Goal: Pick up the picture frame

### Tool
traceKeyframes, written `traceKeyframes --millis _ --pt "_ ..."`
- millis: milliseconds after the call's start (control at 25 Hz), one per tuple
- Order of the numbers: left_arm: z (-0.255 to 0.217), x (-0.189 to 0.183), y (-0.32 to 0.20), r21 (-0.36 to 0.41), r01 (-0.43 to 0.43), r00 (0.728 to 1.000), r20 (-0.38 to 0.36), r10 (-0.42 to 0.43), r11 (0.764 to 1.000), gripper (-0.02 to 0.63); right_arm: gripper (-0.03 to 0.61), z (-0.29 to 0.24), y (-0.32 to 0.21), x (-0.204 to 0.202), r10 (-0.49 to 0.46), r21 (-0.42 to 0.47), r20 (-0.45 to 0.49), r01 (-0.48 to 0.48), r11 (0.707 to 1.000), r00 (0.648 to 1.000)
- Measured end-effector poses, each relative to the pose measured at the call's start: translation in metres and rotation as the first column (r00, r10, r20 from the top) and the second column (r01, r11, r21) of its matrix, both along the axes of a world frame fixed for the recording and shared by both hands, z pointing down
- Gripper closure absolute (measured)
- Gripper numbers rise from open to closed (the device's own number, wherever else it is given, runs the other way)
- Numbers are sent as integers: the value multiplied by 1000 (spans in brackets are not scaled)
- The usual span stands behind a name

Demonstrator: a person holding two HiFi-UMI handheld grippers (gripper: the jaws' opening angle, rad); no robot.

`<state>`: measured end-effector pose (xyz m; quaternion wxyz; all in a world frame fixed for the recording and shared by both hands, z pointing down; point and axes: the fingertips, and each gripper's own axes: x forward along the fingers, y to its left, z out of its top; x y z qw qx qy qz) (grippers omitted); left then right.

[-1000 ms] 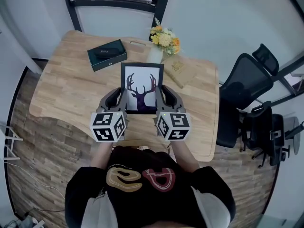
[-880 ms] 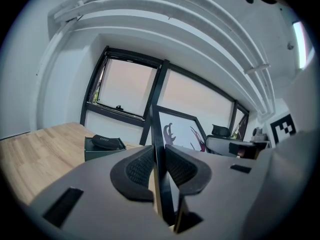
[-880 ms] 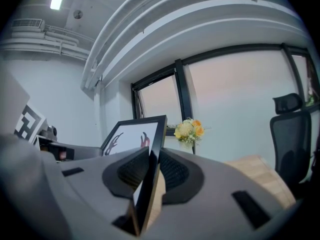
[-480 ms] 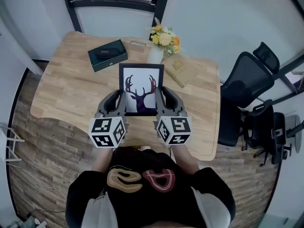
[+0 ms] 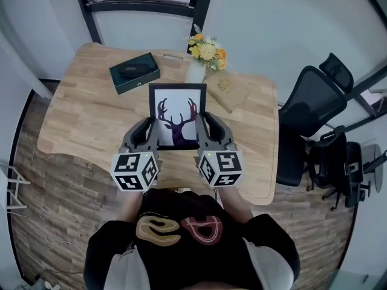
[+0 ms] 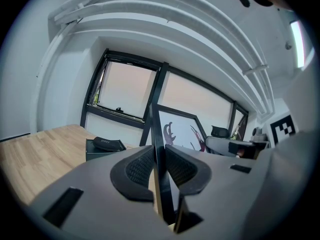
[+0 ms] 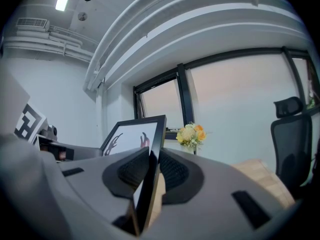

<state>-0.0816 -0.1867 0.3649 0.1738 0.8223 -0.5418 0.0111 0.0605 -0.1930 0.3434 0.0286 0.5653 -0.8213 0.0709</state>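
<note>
The picture frame (image 5: pixel 177 115), black-edged with a dark deer head on white, is held up off the wooden table (image 5: pixel 84 119) between both hands. My left gripper (image 5: pixel 149 130) is shut on the frame's left edge (image 6: pixel 159 159), which runs straight through its jaws in the left gripper view. My right gripper (image 5: pixel 204 127) is shut on the right edge (image 7: pixel 151 176), seen the same way in the right gripper view. The frame's lower edge is hidden behind the two marker cubes.
A dark green box (image 5: pixel 135 71) lies at the table's back left. A white vase of yellow and orange flowers (image 5: pixel 205 53) and a tan book (image 5: pixel 231 89) sit behind the frame. A black office chair (image 5: pixel 311 110) stands to the right.
The frame and both grippers have shifted slightly upward and away in the head view; both grips are unchanged.
</note>
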Motion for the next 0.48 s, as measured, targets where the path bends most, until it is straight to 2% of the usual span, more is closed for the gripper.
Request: traceKeyframes --millis 480 --pt "-1 -2 -1 7 2 1000 -8 -2 1000 532 504 -3 -2 -2 -7 15 -6 8 1000 1000"
